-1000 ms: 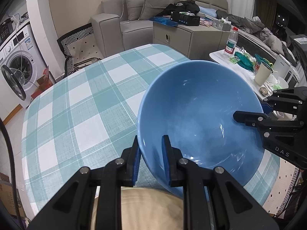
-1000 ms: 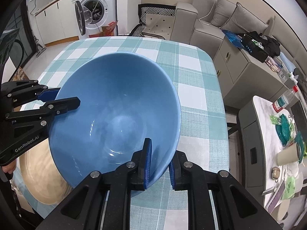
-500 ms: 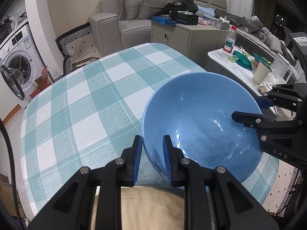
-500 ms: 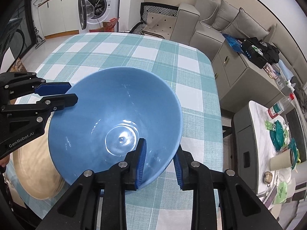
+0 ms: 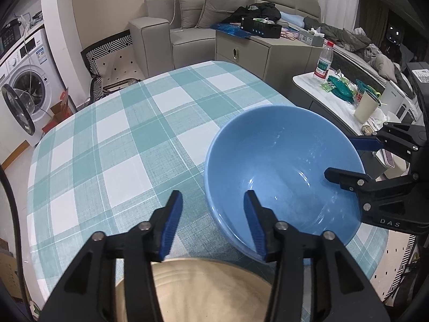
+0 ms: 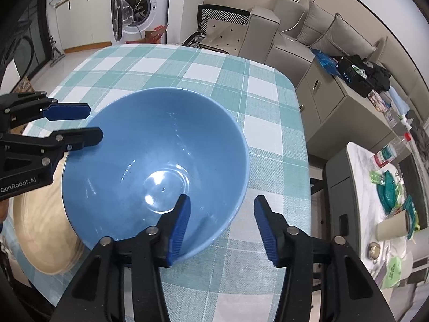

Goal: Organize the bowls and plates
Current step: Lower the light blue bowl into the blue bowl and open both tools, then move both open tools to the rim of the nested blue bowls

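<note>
A large blue bowl [image 5: 281,171] sits upright on the checked tablecloth, also in the right wrist view [image 6: 155,163]. My left gripper [image 5: 213,221] is open, its jaws astride the bowl's near rim, one finger inside and one outside. My right gripper [image 6: 221,224] is open, astride the opposite rim in the same way. Each gripper shows in the other's view: the right one [image 5: 348,158] and the left one [image 6: 88,124]. A beige plate [image 5: 198,292] lies beside the bowl at the table's near edge; it also shows in the right wrist view [image 6: 45,228].
The teal-and-white checked table [image 5: 120,139] stretches away beyond the bowl. A side table [image 6: 375,177] with a bottle, cup and green items stands to the right. A sofa, cabinet and washing machine stand beyond the table.
The bowl went from tilted and held up to resting level on the table. Both grippers opened and let go of its rim.
</note>
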Demonstrator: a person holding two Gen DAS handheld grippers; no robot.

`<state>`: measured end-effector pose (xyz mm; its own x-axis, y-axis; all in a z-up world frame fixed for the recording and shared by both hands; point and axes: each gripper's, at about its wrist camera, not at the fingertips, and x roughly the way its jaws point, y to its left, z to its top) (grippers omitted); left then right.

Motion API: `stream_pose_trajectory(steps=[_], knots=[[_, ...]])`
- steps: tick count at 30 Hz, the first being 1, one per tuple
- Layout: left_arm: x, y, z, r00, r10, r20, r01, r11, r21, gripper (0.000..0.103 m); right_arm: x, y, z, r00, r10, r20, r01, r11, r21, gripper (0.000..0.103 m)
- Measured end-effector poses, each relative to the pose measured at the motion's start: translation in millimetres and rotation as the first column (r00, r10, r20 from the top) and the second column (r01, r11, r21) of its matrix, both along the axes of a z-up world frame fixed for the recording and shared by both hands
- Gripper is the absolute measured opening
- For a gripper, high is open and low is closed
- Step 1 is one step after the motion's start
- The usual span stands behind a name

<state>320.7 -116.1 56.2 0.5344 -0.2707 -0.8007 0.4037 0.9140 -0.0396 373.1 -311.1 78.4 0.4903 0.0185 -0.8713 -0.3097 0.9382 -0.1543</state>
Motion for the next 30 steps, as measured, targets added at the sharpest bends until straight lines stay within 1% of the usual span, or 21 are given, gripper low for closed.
stream_pose_trajectory(steps=[1,3,6,9,11,13,14,15,17,18,19,22,26,30], knots=[[0,1,-1,1.0,0.0,-0.004,0.0,1.0,-0.006,0.049,0,-2,0,1.0,-0.002,0.0,0.002,1.0,0.02,0.063],[0,3,-1,1.0,0.001,-0.017,-0.002,1.0,-0.026,0.051,-1,-5,0,1.0,-0.005,0.001,0.005,0.998,0.058,0.069],[0,5,-3,1.0,0.005,-0.029,-0.007,0.998,-0.055,0.053,-2,-10,-3,1.0,-0.013,-0.008,0.014,0.994,0.109,0.074],[-1,5,-5,0.999,0.017,-0.03,-0.018,0.999,-0.043,0.055,-1,-16,-5,0.999,-0.037,-0.008,0.038,0.988,0.152,0.079],[-1,5,-5,0.999,0.019,-0.032,-0.02,0.999,-0.048,0.061,-1,-20,-6,0.999,-0.052,-0.009,0.052,0.981,0.188,0.08],[-3,7,-4,0.999,0.03,-0.02,-0.031,0.998,-0.052,0.083,1,-24,-7,0.998,-0.065,-0.017,0.067,0.972,0.227,0.084],[-4,8,-3,0.999,0.038,-0.005,-0.038,0.998,-0.052,0.086,1,-25,-7,0.998,-0.069,-0.015,0.07,0.97,0.235,0.084],[-6,8,-2,0.999,0.043,0.01,-0.043,0.998,-0.052,0.087,1,-26,-7,0.997,-0.072,-0.011,0.073,0.968,0.242,0.085],[-6,10,-2,0.999,0.044,0.01,-0.043,0.997,-0.057,0.088,0,-28,-7,0.997,-0.075,-0.004,0.074,0.963,0.258,0.087],[-5,10,-2,0.999,0.047,0.009,-0.046,0.997,-0.058,0.088,-1,-30,-7,0.997,-0.077,-0.001,0.075,0.961,0.268,0.089],[-4,11,-2,0.999,0.05,0.011,-0.05,0.997,-0.057,0.09,-1,-31,-7,0.997,-0.079,0.001,0.075,0.958,0.278,0.093],[-5,11,-2,0.998,0.06,0.024,-0.059,0.997,-0.052,0.097,-1,-34,-7,0.996,-0.085,0.008,0.079,0.952,0.297,0.1],[-5,11,-2,0.998,0.06,0.026,-0.058,0.996,-0.071,0.099,-1,-38,-10,0.996,-0.094,-0.004,0.09,0.942,0.323,0.102],[-3,10,-4,0.997,0.07,0.022,-0.068,0.995,-0.072,0.101,0,-40,-14,0.995,-0.1,-0.015,0.099,0.936,0.338,0.102]])
